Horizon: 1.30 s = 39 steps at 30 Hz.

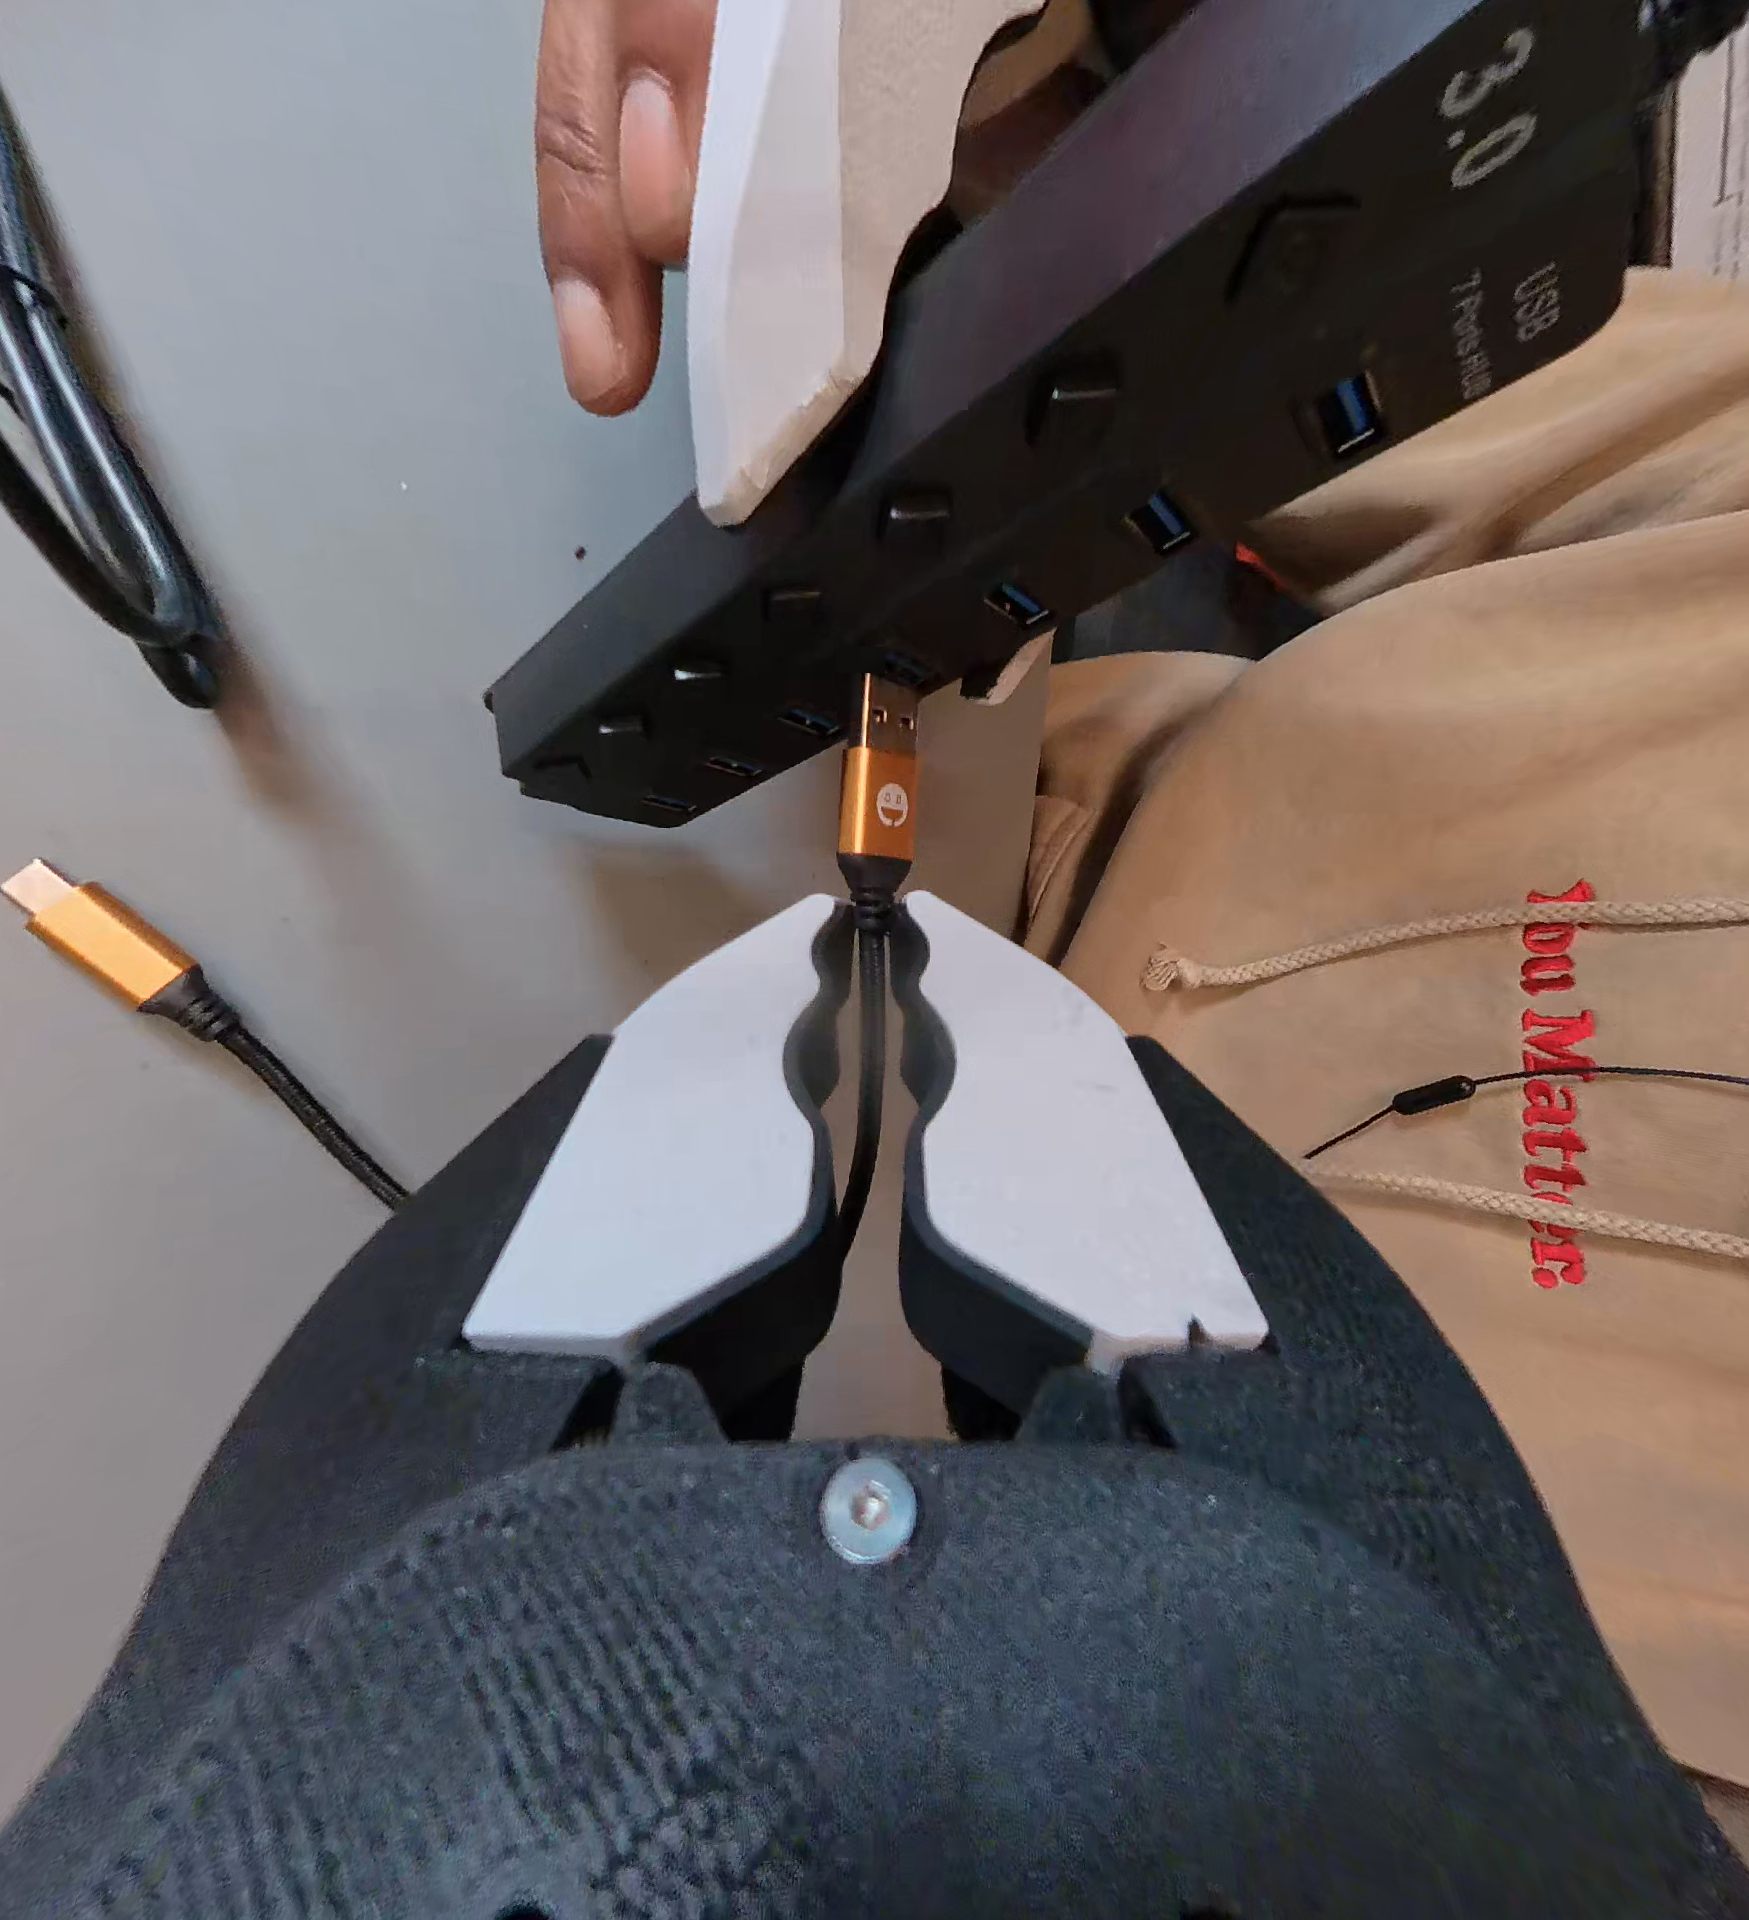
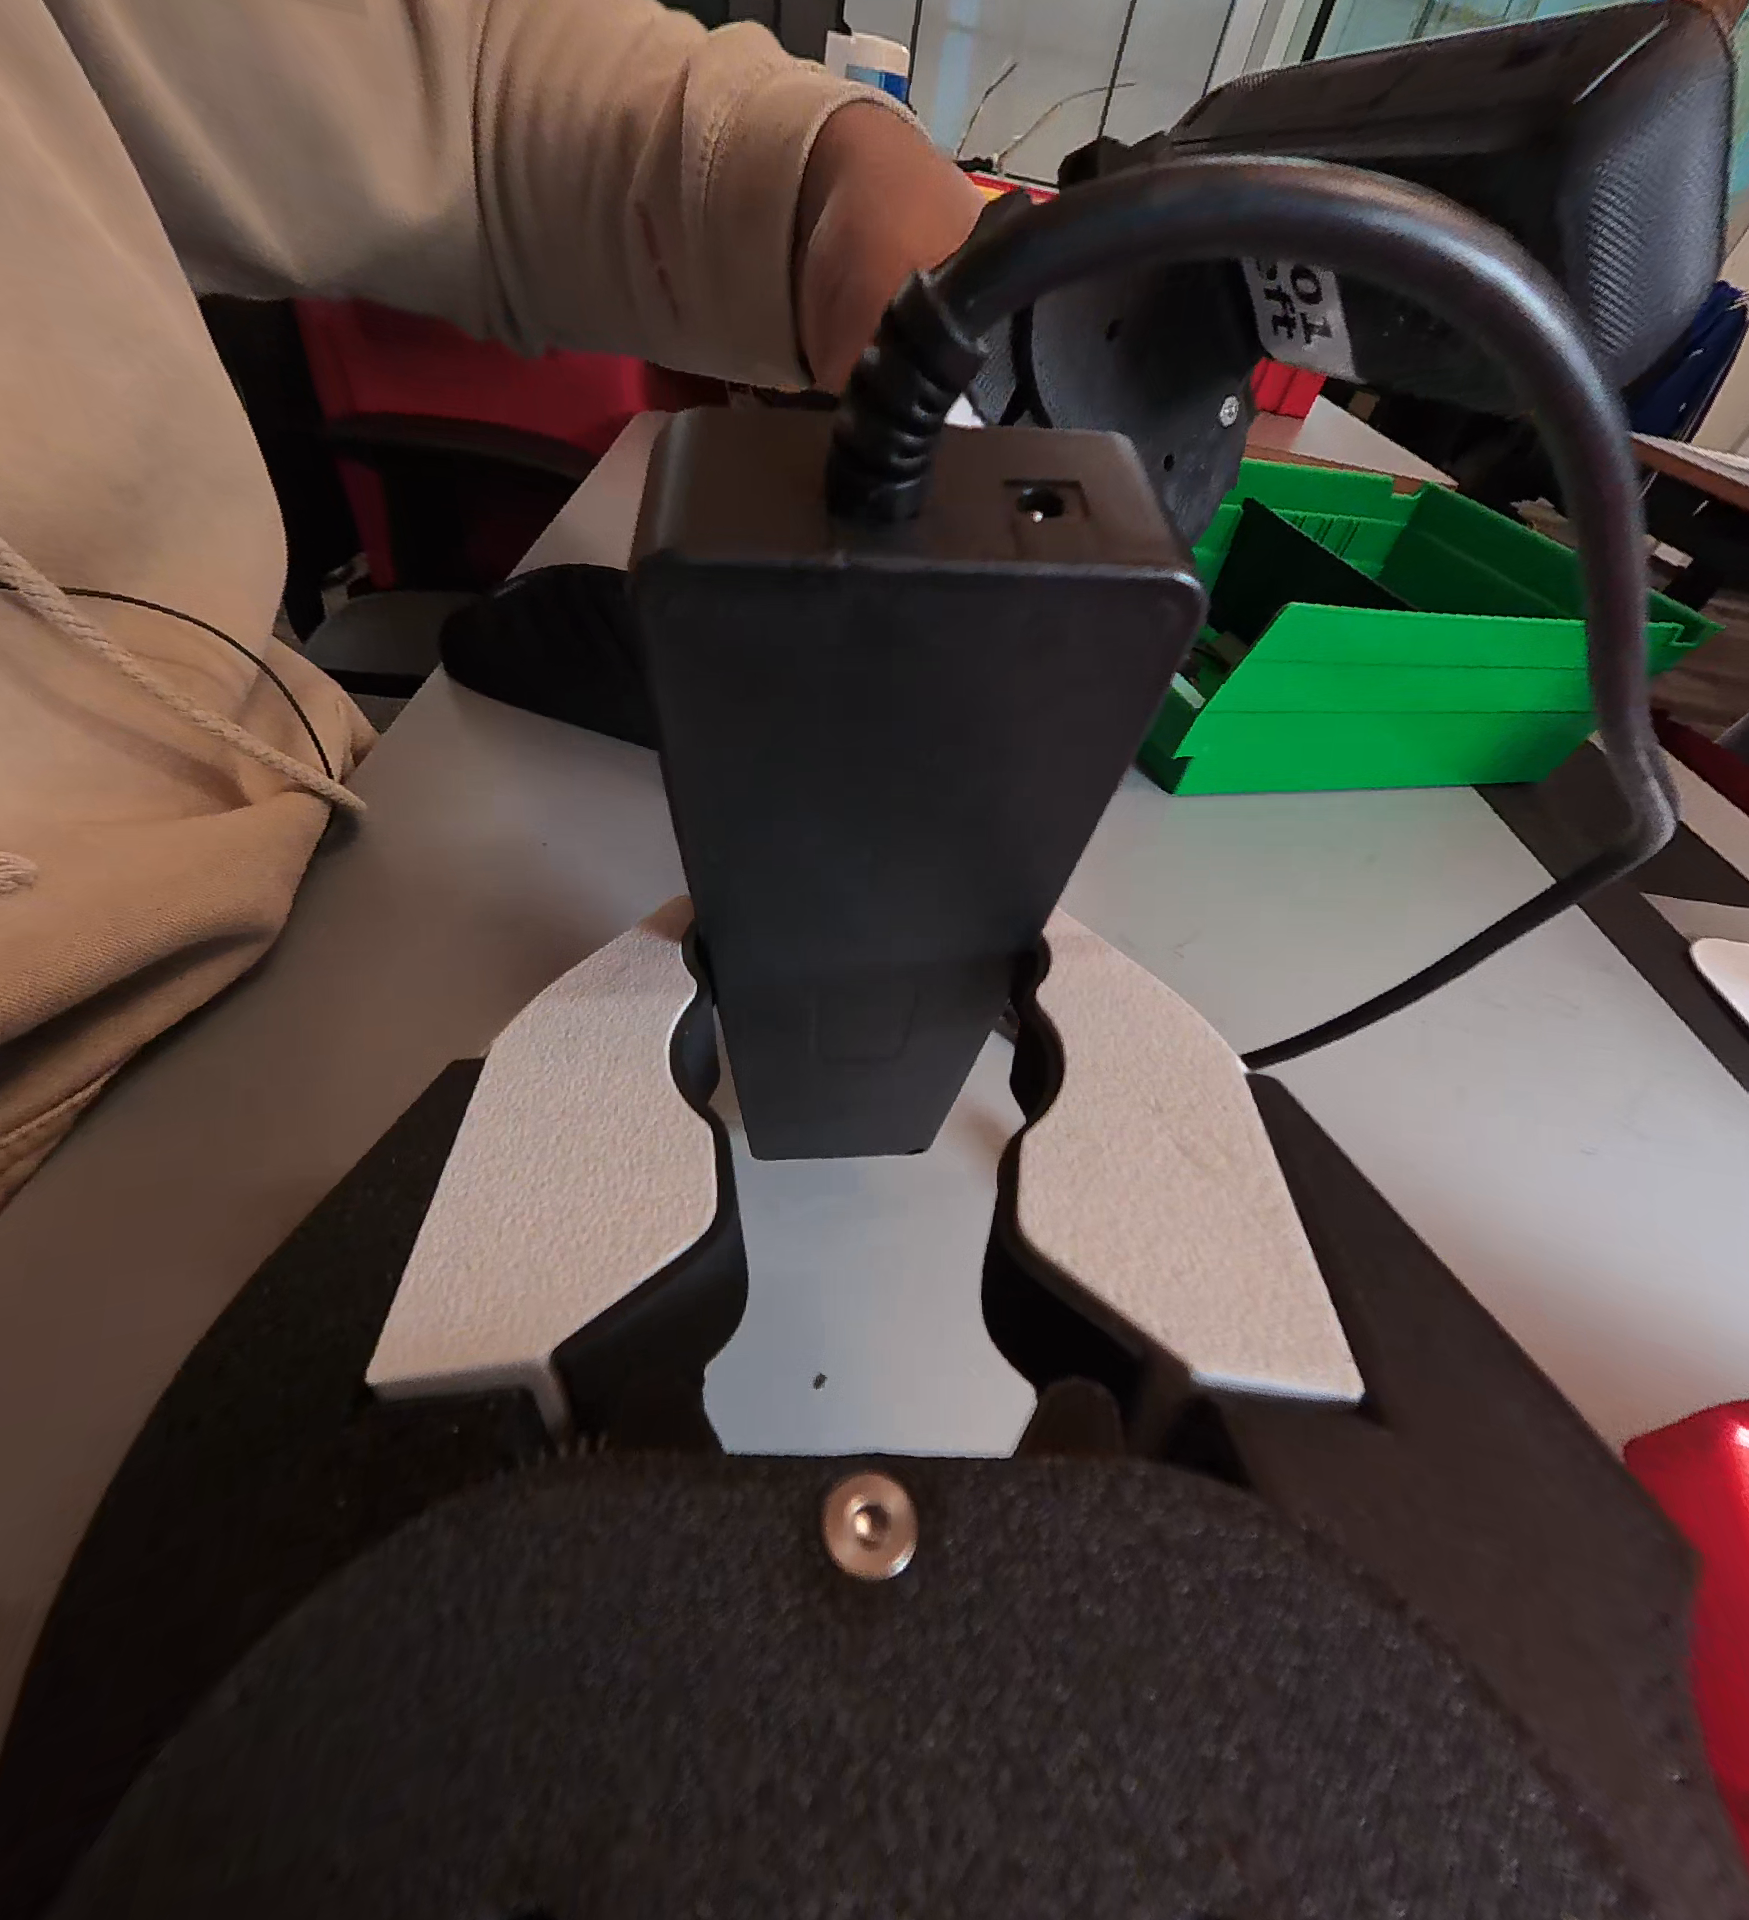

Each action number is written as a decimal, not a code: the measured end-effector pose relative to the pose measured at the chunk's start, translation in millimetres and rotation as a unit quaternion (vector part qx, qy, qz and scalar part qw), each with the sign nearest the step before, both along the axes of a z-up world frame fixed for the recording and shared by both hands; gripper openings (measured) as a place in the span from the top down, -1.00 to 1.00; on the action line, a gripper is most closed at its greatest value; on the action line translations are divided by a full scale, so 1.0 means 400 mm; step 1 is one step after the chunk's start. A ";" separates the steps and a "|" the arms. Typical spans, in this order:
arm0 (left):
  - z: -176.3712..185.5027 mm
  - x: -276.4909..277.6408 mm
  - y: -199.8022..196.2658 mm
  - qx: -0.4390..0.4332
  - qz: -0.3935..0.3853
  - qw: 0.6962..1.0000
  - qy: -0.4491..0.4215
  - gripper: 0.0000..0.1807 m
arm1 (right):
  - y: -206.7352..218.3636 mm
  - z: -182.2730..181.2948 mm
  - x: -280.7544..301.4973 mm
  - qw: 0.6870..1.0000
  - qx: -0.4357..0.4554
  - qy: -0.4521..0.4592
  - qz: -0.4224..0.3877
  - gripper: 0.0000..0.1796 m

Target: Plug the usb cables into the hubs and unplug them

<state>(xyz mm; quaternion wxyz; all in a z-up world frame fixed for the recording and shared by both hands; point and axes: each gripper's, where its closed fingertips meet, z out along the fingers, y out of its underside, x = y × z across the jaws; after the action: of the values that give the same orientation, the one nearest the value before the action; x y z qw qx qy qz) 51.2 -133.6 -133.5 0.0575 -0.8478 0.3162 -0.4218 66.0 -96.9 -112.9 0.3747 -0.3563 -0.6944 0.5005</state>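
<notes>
A grey table is carrying the whole job, with a green bin sitting at its far side. Above it the right gripper is clamping a long black hub by its lower end and holding it up off the surface; the hub's own thick lead is arching away to the right. In the left wrist view the hub is slanting across the frame, its row of ports facing down toward the plug.

The left gripper is pinching a braided black cable just behind its orange-sleeved USB plug, fingers nearly closed on it. The plug's metal tip is sitting right at the mouth of one port; from this angle it appears not to be seated, though slight entry cannot be ruled out.

The cable's other orange plug is lying loose on the table to the left. No port is showing a cable fully in, so the insertion looks to be only starting, with the unplugging left.
</notes>
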 end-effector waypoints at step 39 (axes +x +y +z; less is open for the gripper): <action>0.081 0.048 0.005 0.047 0.027 0.976 -0.211 0.93 | -0.035 0.099 0.021 0.992 -0.092 0.083 0.038 0.39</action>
<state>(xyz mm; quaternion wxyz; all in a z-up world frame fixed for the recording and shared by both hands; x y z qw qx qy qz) 70.4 -131.6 -101.1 0.1742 -0.7443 0.2939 -0.5739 74.2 -111.0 -73.4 0.3770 -0.3198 -0.6249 0.6042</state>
